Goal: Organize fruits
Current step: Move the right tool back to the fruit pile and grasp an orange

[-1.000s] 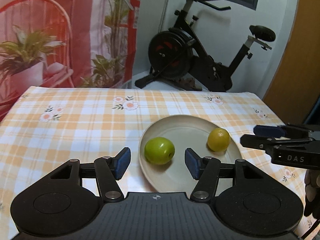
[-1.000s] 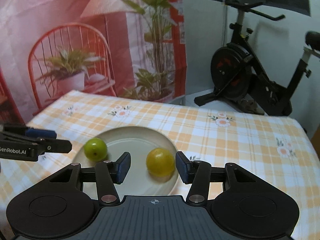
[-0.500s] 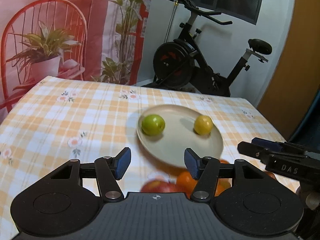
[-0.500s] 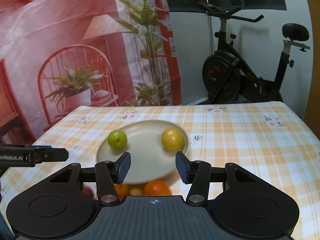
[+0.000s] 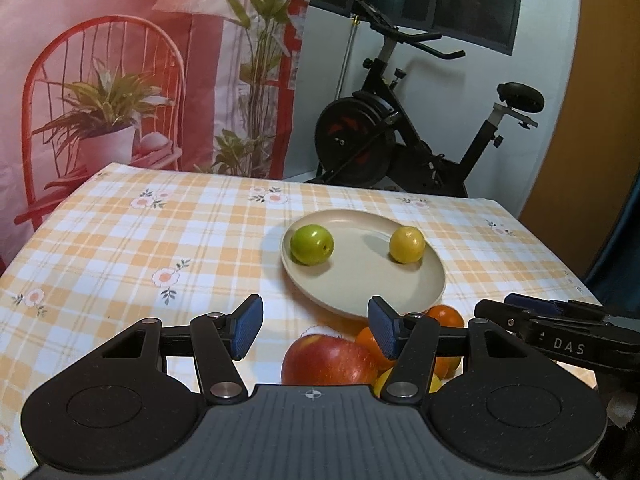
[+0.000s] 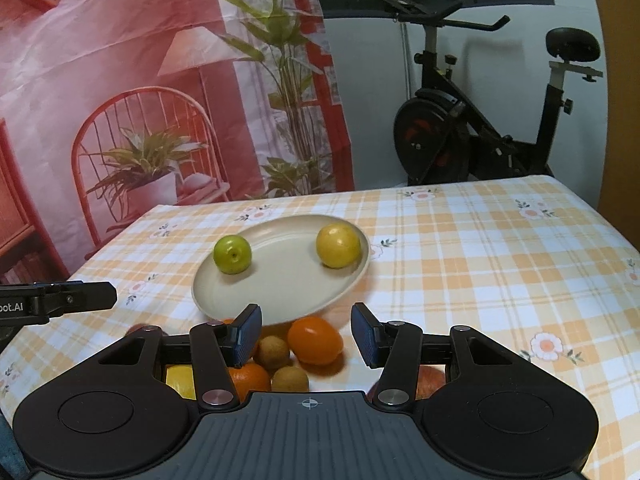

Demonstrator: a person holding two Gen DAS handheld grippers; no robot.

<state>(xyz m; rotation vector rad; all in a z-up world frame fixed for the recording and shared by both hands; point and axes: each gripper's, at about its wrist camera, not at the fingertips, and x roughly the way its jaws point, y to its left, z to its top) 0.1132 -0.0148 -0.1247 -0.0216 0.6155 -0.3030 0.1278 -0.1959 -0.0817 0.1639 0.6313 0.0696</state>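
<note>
Between picks, by the look of it: two fruits already on the beige plate (image 5: 400, 296), a green fruit (image 5: 311, 245) at its left and a yellow fruit (image 5: 407, 244) at its right, well apart from each other. Left tongs (image 5: 314, 330) parted to a middling width, nothing between the blue pads, hanging over the near edge of the table (image 5: 140, 248). Right tongs (image 6: 306, 334) likewise parted, a little narrower, and empty. Just below and in front of both, a loose heap still off the plate, lying just beside its near rim: a red apple (image 5: 328, 360) under the left tongs, an orange fruit (image 6: 315, 340) under the right tongs, two small brown fruits (image 6: 272, 352) beside it, more oranges and something yellow partly hidden behind the tong arms. Next move, judged from this: choose one piece from the heap, most likely the apple for the left and the orange fruit for the right, dip lower, straddle it with pads on either side, then close. Likely need for a wider opening on the apple. Care wanted not to nudge neighbours and set the heap rolling.
</note>
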